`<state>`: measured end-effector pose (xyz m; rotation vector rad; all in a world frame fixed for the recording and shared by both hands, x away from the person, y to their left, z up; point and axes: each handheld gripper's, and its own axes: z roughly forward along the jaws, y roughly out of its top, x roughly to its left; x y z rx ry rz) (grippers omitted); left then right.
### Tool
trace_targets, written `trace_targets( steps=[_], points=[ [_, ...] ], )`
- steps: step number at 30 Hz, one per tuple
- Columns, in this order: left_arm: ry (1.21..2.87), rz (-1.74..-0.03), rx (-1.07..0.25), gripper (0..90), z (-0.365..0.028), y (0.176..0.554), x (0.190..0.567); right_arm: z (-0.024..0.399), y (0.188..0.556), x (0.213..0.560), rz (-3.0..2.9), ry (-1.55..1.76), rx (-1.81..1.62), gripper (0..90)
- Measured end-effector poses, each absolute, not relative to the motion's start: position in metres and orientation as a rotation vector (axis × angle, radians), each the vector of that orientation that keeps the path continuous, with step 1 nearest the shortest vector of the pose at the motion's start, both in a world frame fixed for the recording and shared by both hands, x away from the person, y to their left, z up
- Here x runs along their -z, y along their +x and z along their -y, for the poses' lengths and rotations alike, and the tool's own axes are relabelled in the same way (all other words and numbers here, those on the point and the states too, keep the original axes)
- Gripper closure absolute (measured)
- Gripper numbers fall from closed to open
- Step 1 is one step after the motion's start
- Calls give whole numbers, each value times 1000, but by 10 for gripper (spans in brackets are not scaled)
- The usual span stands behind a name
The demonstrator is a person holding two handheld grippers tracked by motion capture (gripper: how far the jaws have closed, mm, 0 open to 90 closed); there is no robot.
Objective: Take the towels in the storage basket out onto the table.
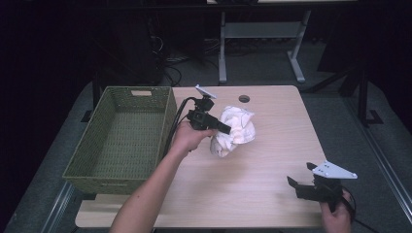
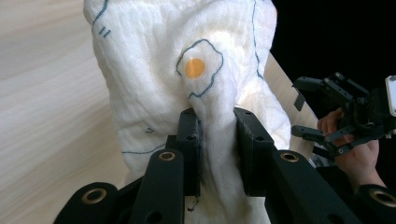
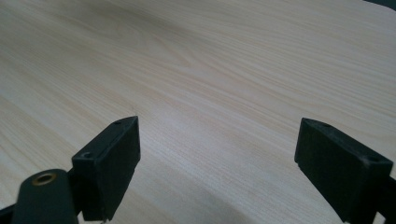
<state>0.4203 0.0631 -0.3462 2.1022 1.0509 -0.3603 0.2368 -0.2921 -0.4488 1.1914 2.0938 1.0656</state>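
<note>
1. Cloth, white with a fried egg picture on it, is bunched up on the wooden table.
2. The left gripper has its two black jaws pressed on a fold of the cloth, with the fold squeezed between them.
3. Most of the cloth sits just past the jaw tips.
4. The right gripper has its jaws spread wide apart, with bare table between them.
5. It is well apart from the cloth.
6. A green basket stands near the left hand.
</note>
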Motion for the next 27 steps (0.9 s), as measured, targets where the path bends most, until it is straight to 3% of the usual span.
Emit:
trace_targets(
  steps=[27],
  points=[
    [2071,-1180,403,724,-33,424,422,290,239,453,-2111,1191,-1049,139]
  ],
)
